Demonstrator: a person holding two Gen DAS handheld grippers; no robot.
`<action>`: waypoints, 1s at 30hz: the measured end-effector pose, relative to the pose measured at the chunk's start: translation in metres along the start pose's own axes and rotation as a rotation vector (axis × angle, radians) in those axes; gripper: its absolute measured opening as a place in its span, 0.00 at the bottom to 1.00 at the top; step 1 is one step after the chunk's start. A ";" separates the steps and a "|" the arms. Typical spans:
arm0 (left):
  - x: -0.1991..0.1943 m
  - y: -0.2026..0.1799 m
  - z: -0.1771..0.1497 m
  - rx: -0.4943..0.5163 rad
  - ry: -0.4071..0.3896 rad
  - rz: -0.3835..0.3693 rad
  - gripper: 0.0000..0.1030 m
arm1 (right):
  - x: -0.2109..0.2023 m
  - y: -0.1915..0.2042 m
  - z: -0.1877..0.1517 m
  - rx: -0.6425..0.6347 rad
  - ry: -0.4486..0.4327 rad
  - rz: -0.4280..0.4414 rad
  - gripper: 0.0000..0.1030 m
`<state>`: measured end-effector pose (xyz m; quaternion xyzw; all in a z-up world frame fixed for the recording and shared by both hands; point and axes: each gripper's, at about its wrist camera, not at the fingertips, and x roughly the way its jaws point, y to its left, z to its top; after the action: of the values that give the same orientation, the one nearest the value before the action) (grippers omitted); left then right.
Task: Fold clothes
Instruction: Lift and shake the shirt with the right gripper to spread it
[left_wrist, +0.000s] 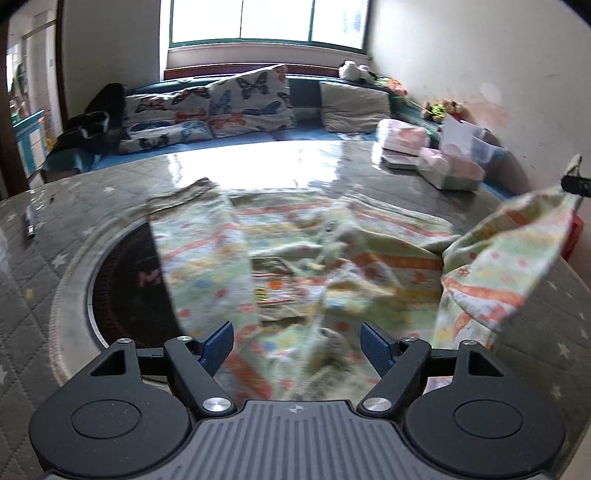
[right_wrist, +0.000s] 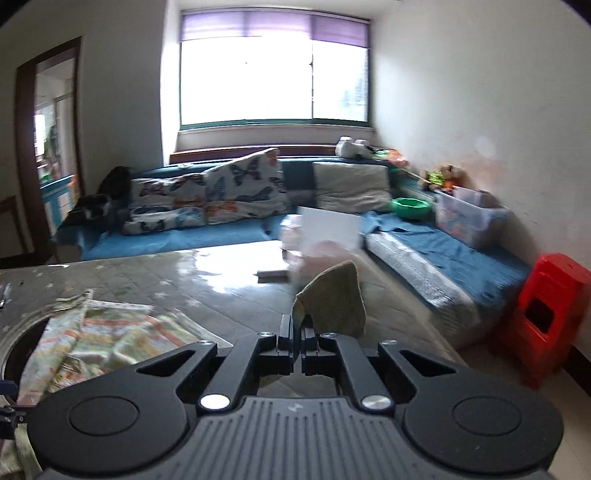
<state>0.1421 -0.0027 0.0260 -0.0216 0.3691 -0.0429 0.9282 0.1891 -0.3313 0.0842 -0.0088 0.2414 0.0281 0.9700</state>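
Left claw (left_wrist: 297, 345) wide open, empty, hovering over patterned garment (left_wrist: 295, 258) spread on table (left_wrist: 44, 280), right claw (right_wrist: 298, 334) clamped tight on a garment corner, lifting it to the right of left claw, cloth draping down to table

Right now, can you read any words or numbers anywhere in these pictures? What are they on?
"M": pinkish lettering on the dark round panel in the table top; only this first letter shows, the garment covers the rest.
Pen-like dark thing on the table: any print is too small to read.
Pink boxes: too blurred to read.
Nothing else is readable.
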 end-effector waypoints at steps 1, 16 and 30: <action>0.001 -0.005 -0.001 0.009 0.002 -0.008 0.76 | -0.006 -0.007 -0.005 0.007 0.001 -0.014 0.03; 0.013 -0.059 -0.019 0.159 0.065 -0.094 0.77 | -0.043 -0.095 -0.110 0.198 0.205 -0.214 0.11; 0.018 -0.073 -0.023 0.193 0.096 -0.115 0.78 | 0.001 -0.064 -0.098 0.104 0.219 -0.084 0.26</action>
<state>0.1347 -0.0771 0.0024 0.0490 0.4056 -0.1325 0.9031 0.1476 -0.3985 -0.0029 0.0283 0.3465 -0.0260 0.9373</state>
